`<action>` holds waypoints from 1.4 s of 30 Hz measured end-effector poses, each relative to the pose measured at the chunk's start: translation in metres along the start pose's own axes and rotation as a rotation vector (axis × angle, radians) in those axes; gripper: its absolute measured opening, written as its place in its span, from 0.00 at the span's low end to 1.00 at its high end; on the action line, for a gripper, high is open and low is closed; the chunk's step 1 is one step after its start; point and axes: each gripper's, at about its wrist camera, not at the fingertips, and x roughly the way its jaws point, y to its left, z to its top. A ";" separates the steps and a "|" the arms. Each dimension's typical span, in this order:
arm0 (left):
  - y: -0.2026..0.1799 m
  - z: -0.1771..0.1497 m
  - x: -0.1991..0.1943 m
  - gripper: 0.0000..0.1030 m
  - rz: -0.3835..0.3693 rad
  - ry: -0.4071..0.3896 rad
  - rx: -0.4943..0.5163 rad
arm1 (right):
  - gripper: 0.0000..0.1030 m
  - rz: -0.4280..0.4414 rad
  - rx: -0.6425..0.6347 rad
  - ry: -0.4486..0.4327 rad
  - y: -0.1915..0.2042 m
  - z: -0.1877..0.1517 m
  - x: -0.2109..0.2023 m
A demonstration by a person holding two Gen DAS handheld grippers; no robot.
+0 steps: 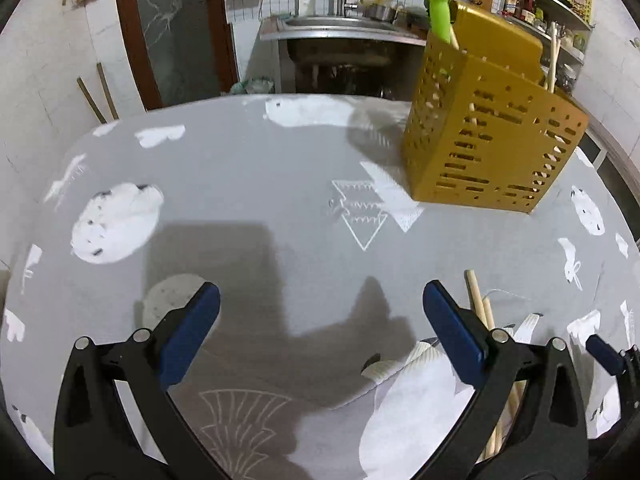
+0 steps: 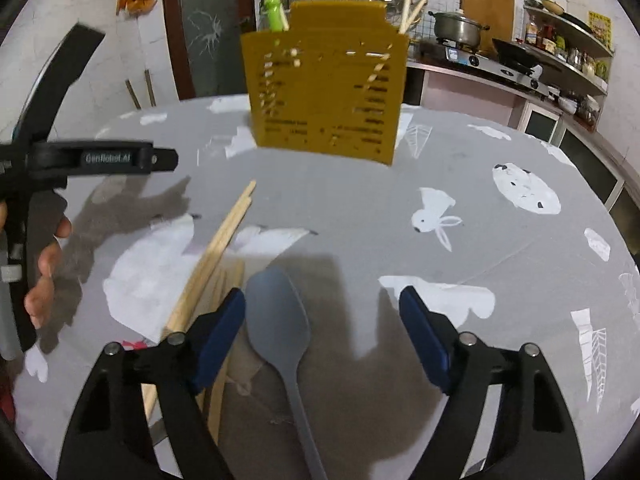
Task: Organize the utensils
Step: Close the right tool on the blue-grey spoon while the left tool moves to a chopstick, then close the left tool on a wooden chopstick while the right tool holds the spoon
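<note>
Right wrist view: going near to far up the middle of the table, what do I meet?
Grey spoon between the open right claw's fingers → bare stretch of grey tablecloth → yellow holder with chopsticks already standing in it.

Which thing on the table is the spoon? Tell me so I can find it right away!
Start at the yellow slotted holder standing at the far side of the grey tablecloth, then look toward the near edge. The spoon lies flat beside loose wooden chopsticks. It is the only grey, round-bowled thing; they are thin, pale sticks.
</note>
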 end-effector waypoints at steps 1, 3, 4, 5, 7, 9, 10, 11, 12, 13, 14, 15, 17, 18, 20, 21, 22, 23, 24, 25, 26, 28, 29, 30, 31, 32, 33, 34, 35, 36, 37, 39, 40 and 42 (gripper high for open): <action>-0.001 0.000 0.002 0.95 0.000 0.007 -0.001 | 0.70 0.005 -0.004 0.009 0.001 0.000 0.002; -0.005 0.000 0.005 0.95 -0.002 0.024 0.004 | 0.63 0.023 0.004 0.024 0.000 0.001 0.005; -0.006 -0.001 0.006 0.95 -0.004 0.030 0.006 | 0.61 0.026 0.009 0.029 -0.001 0.002 0.006; -0.010 -0.002 0.008 0.95 -0.003 0.036 0.012 | 0.57 0.023 0.010 0.037 -0.002 0.003 0.008; -0.016 -0.003 0.010 0.95 0.004 0.047 0.023 | 0.39 0.022 0.014 0.040 -0.003 0.005 0.010; -0.019 -0.004 0.012 0.95 -0.013 0.060 0.017 | 0.14 0.011 0.022 0.040 -0.006 0.008 0.012; -0.021 -0.003 0.013 0.95 -0.029 0.069 0.008 | 0.11 0.007 0.033 0.037 -0.011 0.010 0.013; -0.023 -0.001 0.015 0.95 -0.039 0.078 -0.003 | 0.08 0.010 0.044 0.037 -0.016 0.011 0.015; -0.026 0.000 0.017 0.95 -0.045 0.081 -0.009 | 0.08 0.024 0.070 0.037 -0.027 0.013 0.016; -0.029 0.000 0.019 0.95 -0.049 0.083 -0.009 | 0.07 0.025 0.082 0.037 -0.033 0.015 0.018; -0.033 0.001 0.021 0.94 -0.050 0.087 -0.006 | 0.07 0.016 0.099 0.037 -0.044 0.017 0.020; -0.037 0.001 0.023 0.93 -0.051 0.092 0.002 | 0.07 0.014 0.107 0.039 -0.051 0.019 0.022; -0.046 0.002 0.027 0.88 -0.059 0.100 0.026 | 0.07 0.036 0.135 0.036 -0.071 0.024 0.025; -0.050 0.003 0.028 0.87 -0.060 0.104 0.034 | 0.07 0.026 0.136 0.041 -0.079 0.026 0.027; -0.056 0.003 0.033 0.83 -0.060 0.112 0.043 | 0.07 0.013 0.145 0.044 -0.092 0.029 0.032; -0.058 0.004 0.036 0.82 -0.056 0.113 0.044 | 0.07 0.017 0.152 0.047 -0.096 0.030 0.033; -0.060 0.004 0.037 0.81 -0.054 0.110 0.045 | 0.07 0.024 0.158 0.050 -0.100 0.032 0.035; -0.061 0.005 0.037 0.78 -0.049 0.101 0.047 | 0.07 0.026 0.157 0.049 -0.102 0.033 0.035; -0.062 0.006 0.037 0.77 -0.045 0.097 0.051 | 0.07 0.026 0.155 0.049 -0.103 0.034 0.036; -0.065 0.008 0.039 0.71 -0.035 0.102 0.058 | 0.07 0.027 0.154 0.049 -0.103 0.034 0.036; -0.066 0.008 0.039 0.67 -0.038 0.112 0.061 | 0.07 0.027 0.153 0.051 -0.102 0.034 0.037; -0.070 0.008 0.037 0.66 -0.045 0.112 0.074 | 0.08 0.028 0.149 0.053 -0.102 0.035 0.038; -0.072 0.008 0.036 0.62 -0.044 0.113 0.085 | 0.10 0.032 0.149 0.057 -0.101 0.036 0.039; -0.075 0.008 0.036 0.60 -0.042 0.117 0.095 | 0.10 0.034 0.149 0.059 -0.101 0.036 0.039; -0.077 0.007 0.035 0.57 -0.043 0.119 0.098 | 0.10 0.034 0.148 0.062 -0.101 0.037 0.039; -0.078 0.007 0.034 0.56 -0.043 0.120 0.098 | 0.10 0.036 0.147 0.065 -0.102 0.038 0.038; -0.078 0.007 0.032 0.56 -0.047 0.120 0.096 | 0.10 0.040 0.146 0.072 -0.101 0.040 0.037; -0.077 0.009 0.030 0.56 -0.051 0.117 0.085 | 0.10 0.043 0.146 0.076 -0.101 0.042 0.036; -0.076 0.010 0.029 0.56 -0.051 0.112 0.077 | 0.10 0.044 0.142 0.077 -0.101 0.043 0.034; -0.076 0.012 0.027 0.56 -0.048 0.105 0.067 | 0.10 0.042 0.138 0.077 -0.101 0.045 0.033; -0.075 0.014 0.024 0.56 -0.051 0.100 0.059 | 0.10 0.037 0.134 0.078 -0.102 0.047 0.032; -0.078 0.014 0.023 0.56 -0.067 0.107 0.061 | 0.10 0.039 0.141 0.080 -0.104 0.049 0.031; -0.082 0.013 0.023 0.56 -0.072 0.113 0.073 | 0.10 0.043 0.146 0.085 -0.105 0.050 0.031; -0.086 0.011 0.023 0.56 -0.070 0.119 0.092 | 0.10 0.041 0.151 0.093 -0.107 0.050 0.033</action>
